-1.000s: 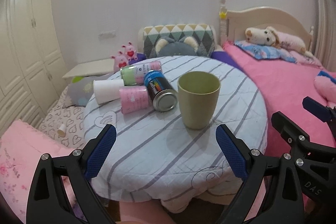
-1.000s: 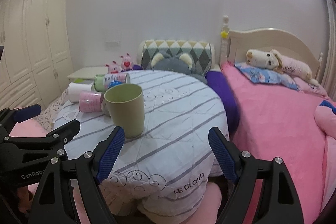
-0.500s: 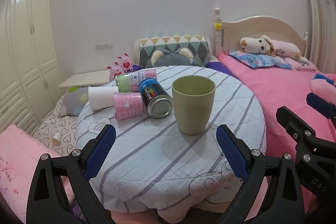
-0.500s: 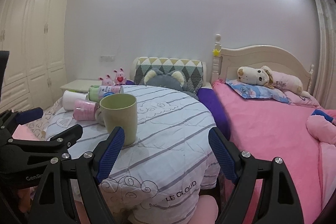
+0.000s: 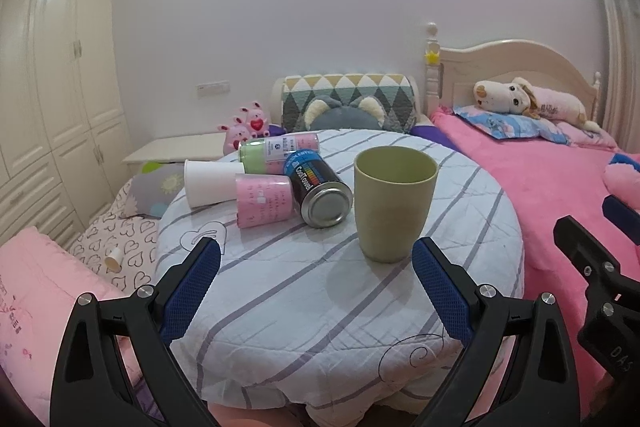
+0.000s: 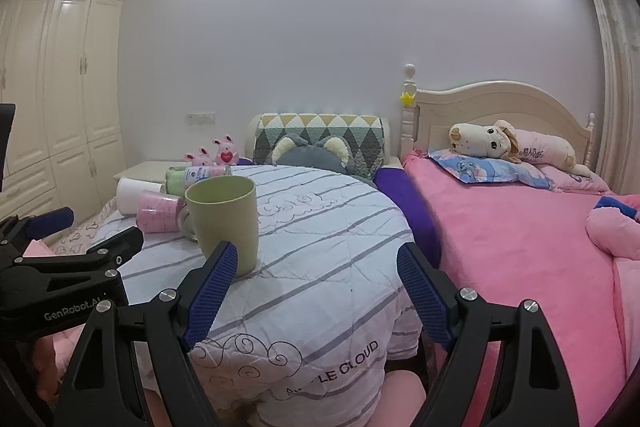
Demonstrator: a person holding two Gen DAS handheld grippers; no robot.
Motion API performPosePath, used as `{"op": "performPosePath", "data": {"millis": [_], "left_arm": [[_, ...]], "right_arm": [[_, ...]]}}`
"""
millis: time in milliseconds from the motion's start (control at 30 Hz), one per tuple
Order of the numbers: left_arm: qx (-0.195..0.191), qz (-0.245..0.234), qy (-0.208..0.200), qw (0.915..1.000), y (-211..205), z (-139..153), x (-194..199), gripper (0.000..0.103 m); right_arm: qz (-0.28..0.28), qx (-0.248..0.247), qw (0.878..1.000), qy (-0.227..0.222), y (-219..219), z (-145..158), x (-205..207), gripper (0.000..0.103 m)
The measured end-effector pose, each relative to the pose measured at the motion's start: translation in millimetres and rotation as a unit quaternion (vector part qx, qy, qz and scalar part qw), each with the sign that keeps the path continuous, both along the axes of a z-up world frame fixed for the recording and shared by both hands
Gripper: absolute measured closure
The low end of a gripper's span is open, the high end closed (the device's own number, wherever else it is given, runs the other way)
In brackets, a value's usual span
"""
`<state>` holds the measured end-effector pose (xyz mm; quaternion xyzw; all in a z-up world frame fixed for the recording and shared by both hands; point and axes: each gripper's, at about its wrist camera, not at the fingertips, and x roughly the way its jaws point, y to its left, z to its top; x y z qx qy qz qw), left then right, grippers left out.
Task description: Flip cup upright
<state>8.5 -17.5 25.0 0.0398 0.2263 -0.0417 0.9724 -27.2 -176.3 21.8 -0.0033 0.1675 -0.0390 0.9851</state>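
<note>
A pale green cup (image 5: 393,202) stands upright, mouth up, on the round table with the striped white cloth (image 5: 304,299). It also shows in the right wrist view (image 6: 224,223), left of centre. My left gripper (image 5: 316,291) is open and empty, held back from the cup near the table's front edge. My right gripper (image 6: 316,291) is open and empty, to the right of the cup and nearer than it.
Lying on the table left of the cup are a white paper cup (image 5: 210,183), a pink cup (image 5: 262,201), a dark spray can (image 5: 318,193) and a green-pink can (image 5: 278,151). A pink bed (image 6: 520,227) lies right, a pink cushion (image 5: 36,291) left.
Both grippers have tilted up and drawn back a little, so the cup and table sit lower in both views. The cup has not moved. Both stay open.
</note>
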Motion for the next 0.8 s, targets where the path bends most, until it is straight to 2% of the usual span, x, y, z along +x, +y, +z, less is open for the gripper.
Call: {"op": "performPosePath", "data": {"millis": [800], "left_arm": [[0.01, 0.001, -0.002, 0.9999, -1.9, 0.3, -0.8, 0.004]], "right_arm": [[-0.001, -0.01, 1.0, 0.015, 2.9, -0.4, 2.2, 0.019]]}}
